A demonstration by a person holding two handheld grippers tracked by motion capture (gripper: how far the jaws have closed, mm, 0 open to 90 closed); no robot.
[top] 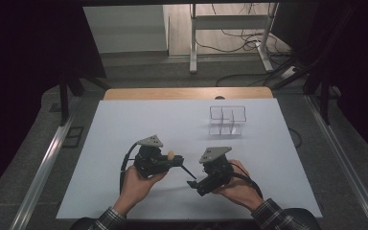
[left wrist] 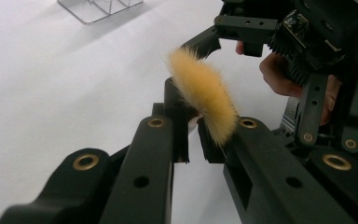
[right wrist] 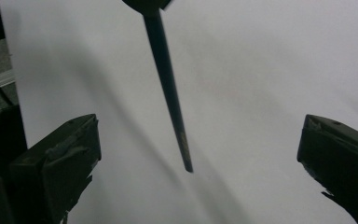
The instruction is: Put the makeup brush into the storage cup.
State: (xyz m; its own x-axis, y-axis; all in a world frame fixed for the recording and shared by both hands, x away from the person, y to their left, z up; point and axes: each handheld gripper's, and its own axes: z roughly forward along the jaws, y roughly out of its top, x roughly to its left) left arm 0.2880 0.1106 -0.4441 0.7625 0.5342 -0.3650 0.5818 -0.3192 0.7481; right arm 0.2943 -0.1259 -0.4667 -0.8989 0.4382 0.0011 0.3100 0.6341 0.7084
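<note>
A brush with a tan fluffy head [left wrist: 205, 93] and a thin dark handle [right wrist: 168, 88] is held over the white sheet [top: 124, 129]. My left gripper [left wrist: 196, 135] is shut on it just below the bristles, and the head sticks up past the fingertips. In the high view the left gripper [top: 173, 161] sits left of centre and the handle [top: 188, 170] slants toward the right gripper [top: 195, 184]. The right gripper [right wrist: 196, 154] stands open, with the handle's free end between its wide jaws and touching neither.
A clear plastic divided box [top: 227, 120] stands on the sheet at the back right, also seen in the left gripper view as the box [left wrist: 98, 7]. A wooden table edge [top: 187, 93] runs behind the sheet. Metal rails flank the table.
</note>
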